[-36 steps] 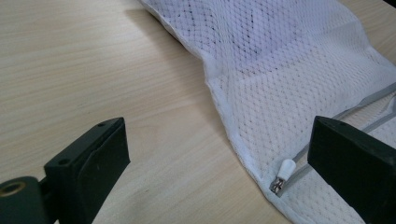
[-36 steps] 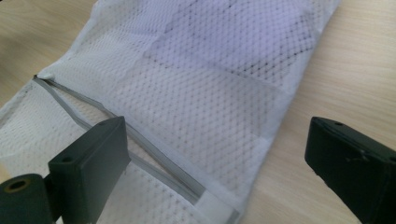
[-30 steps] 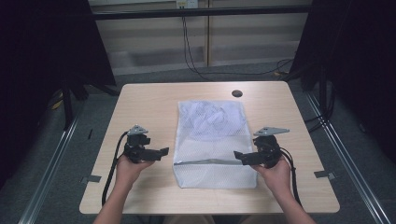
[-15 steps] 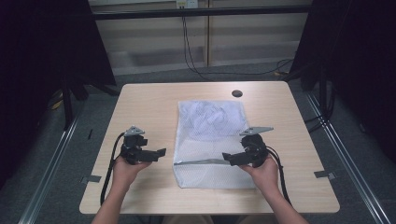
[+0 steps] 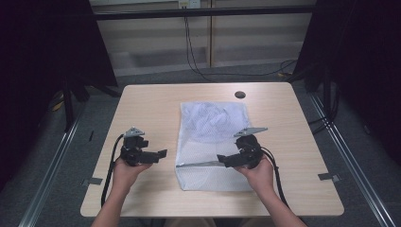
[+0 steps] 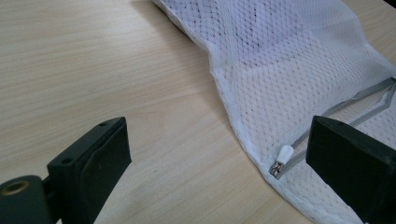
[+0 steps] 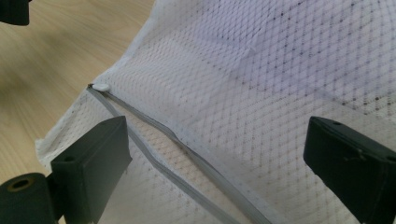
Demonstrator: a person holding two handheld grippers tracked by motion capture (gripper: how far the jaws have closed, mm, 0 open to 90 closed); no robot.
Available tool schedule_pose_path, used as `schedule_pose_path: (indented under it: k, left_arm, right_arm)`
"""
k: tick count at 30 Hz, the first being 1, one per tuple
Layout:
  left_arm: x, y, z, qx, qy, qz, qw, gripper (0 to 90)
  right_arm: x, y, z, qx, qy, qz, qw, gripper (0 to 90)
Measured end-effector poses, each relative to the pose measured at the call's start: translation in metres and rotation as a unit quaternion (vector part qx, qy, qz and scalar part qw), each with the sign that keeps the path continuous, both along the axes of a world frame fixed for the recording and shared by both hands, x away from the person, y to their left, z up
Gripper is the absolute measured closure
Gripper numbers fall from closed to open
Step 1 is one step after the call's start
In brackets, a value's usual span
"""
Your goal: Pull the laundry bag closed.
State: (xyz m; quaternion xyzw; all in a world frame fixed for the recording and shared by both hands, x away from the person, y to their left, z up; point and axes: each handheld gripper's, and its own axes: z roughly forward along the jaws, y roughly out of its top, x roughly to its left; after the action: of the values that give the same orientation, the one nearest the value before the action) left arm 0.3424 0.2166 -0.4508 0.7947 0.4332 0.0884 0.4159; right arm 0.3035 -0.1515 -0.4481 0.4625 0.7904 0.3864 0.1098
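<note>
A white mesh laundry bag (image 5: 215, 144) lies flat on the table (image 5: 146, 111), lengthwise, its far end near a small dark round grommet (image 5: 239, 94) set in the tabletop. White fabric is bunched inside the far half of the bag. A grey zipper (image 5: 201, 164) crosses the bag close to its near end; in the right gripper view the zipper (image 7: 187, 158) is parted along part of its run, and its white pull tab (image 7: 100, 87) sits at the bag's edge. In the left gripper view the same pull tab (image 6: 283, 154) lies at the end of the zipper beside the bag's hemmed border.

The left gripper (image 5: 158, 155) is held over bare table just beside the bag's left edge, fingers (image 6: 95, 163) spread wide and holding nothing. The right gripper (image 5: 226, 161) is over the bag at the zipper line, fingers (image 7: 93, 163) likewise spread wide with mesh and zipper between them, gripping nothing; whether they touch the mesh cannot be told.

Surface: pale wood-grain laminate, rounded corners, no marks noted beyond the grommet. Room: grey floor around the table, metal rails (image 5: 52, 161) running along the floor on both sides, black drapes (image 5: 42, 61) left and right, a pale panelled wall behind with dark cables (image 5: 191, 52) hanging down to the floor.
</note>
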Motion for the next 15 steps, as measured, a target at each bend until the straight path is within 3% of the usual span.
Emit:
schedule_pose_path:
  k: [15]
  left_arm:
    - [-0.003, -0.001, 0.001, 0.006, 0.002, -0.010, 0.9999, 6.5]
  right_arm:
    - [0.004, 0.018, 0.000, 0.004, 0.010, 0.023, 0.9997, 8.7]
